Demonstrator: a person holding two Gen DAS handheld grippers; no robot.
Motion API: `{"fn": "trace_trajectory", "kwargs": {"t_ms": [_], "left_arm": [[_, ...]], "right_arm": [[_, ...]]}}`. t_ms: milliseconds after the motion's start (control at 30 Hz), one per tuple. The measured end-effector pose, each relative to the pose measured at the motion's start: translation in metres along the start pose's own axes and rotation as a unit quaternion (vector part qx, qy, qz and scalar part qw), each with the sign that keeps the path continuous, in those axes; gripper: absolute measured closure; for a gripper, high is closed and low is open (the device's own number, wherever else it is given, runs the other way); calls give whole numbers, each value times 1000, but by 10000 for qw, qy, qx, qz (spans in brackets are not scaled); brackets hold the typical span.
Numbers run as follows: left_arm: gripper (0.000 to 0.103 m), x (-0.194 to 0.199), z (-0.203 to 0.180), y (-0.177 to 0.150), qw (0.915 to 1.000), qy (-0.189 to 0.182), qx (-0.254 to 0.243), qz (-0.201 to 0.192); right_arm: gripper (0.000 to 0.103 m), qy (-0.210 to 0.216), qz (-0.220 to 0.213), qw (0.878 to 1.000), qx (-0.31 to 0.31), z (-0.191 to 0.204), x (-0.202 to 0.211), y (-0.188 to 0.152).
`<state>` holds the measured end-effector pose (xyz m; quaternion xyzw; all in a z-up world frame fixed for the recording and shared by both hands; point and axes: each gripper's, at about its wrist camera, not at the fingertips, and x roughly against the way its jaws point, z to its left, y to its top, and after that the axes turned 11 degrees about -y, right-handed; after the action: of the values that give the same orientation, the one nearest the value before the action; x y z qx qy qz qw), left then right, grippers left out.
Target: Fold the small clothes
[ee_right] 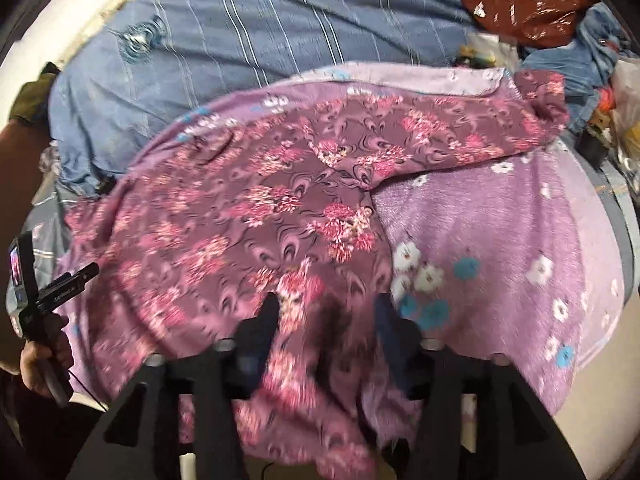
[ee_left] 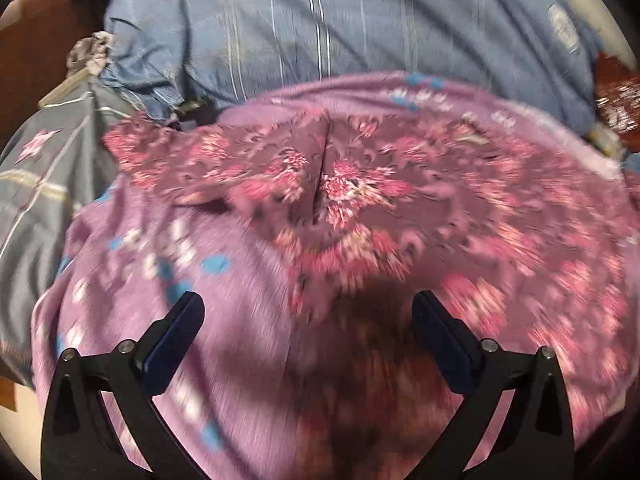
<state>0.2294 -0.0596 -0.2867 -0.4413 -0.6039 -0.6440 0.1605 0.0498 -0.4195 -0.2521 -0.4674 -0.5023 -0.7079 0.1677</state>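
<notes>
Left wrist view: left gripper, black two-finger tongs with dark blue pads, jaws spread wide and gripping nothing, poised over the near hem of the maroon garment with pink floral print. Garment lies spread, a centre seam or crease running toward the camera, on a lilac fleece blanket with white and blue flowers; the blanket seemingly serves as a folding surface. Left of the blanket: a grey cloth with a pink star and pale stripes, touching its edge. Behind: a blue bedsheet with thin white stripes, bunched at its left end. Far right: a reddish-brown speckled fabric, partly cut off. Frame heavily motion-blurred; fine detail not legible. Right wrist view: the person's left hand at the left margin, holding the other tool's handle. Right gripper, same build, jaws parted and released, straddling the garment's near edge; contact with cloth cannot be told. One sleeve-like portion reaches toward the far right over the blanket. Judgement: both tongs are placed to take the near hem for a first fold. Obstruction: clutter of mixed items at the far right, clear of the garment.
</notes>
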Motion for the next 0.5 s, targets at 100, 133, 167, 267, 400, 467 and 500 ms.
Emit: {"fn": "trace_trajectory", "kwargs": {"t_ms": [100,133,167,267,400,467,500], "left_arm": [[0,36,5,-41,9993,-307,188,-59],[0,42,7,-53,9988,-412,255,11],[0,48,8,-67,9982,-506,316,103],[0,57,10,-104,9969,-567,410,369],[1,58,9,-136,9947,-588,602,596],[6,48,9,-150,9913,-693,696,879],[6,46,9,-157,9902,-707,734,958]], "right_arm": [[38,327,126,9994,-48,-3,6,-16],[38,382,206,9990,-68,-6,6,-21],[38,433,300,9986,-81,-8,5,-29],[38,595,562,9966,-101,-13,-3,-53],[38,741,801,9939,-128,-17,-9,-79],[38,725,894,9933,-83,-19,-11,-91],[38,726,914,9931,-82,-19,-12,-95]]}}
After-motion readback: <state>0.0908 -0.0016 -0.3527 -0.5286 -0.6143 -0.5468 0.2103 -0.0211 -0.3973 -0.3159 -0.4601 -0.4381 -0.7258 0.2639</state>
